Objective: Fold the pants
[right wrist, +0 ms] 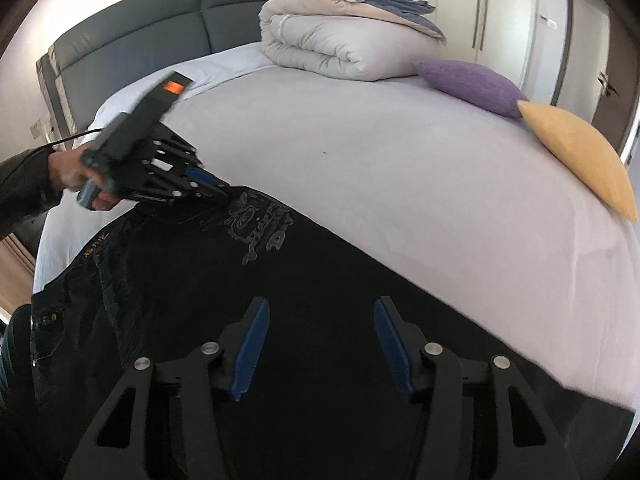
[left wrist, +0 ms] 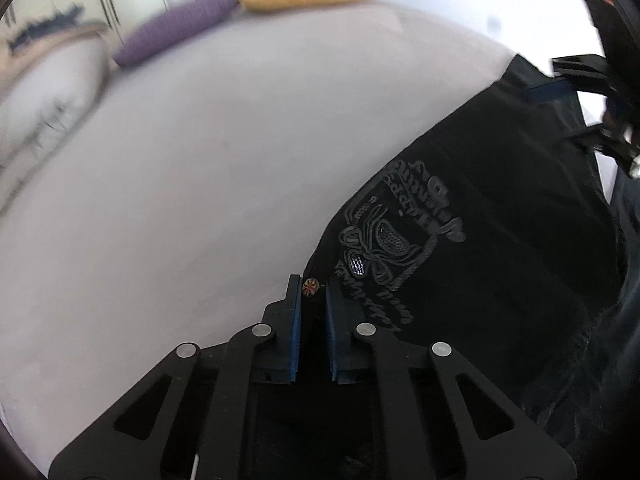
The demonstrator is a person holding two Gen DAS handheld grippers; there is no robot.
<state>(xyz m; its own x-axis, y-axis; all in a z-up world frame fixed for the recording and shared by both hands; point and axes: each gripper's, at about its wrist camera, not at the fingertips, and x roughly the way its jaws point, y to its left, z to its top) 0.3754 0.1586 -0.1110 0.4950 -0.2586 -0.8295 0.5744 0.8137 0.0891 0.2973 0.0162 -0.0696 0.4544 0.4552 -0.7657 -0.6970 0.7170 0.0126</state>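
Black pants (left wrist: 500, 220) with a grey embroidered emblem (left wrist: 400, 236) lie on the bed's lilac sheet (left wrist: 180, 200). My left gripper (left wrist: 312, 284) is shut on the pants' edge, right beside a small round button (left wrist: 311, 286). From the right wrist view, the left gripper (right wrist: 229, 193) pinches the cloth above the emblem (right wrist: 260, 224), held by a person's hand (right wrist: 68, 176). My right gripper (right wrist: 322, 302) stands open just over the pants (right wrist: 200, 300), its blue pads wide apart and not pressing cloth. In the left wrist view, the right gripper (left wrist: 560, 80) shows at the pants' far end.
A folded duvet (right wrist: 340, 40) lies near the grey headboard (right wrist: 160, 28). A purple cushion (right wrist: 472, 84) and a yellow cushion (right wrist: 580, 156) rest along the bed's far edge. White wardrobe doors (right wrist: 480, 0) stand behind. Bare sheet (right wrist: 380, 180) spreads beyond the pants.
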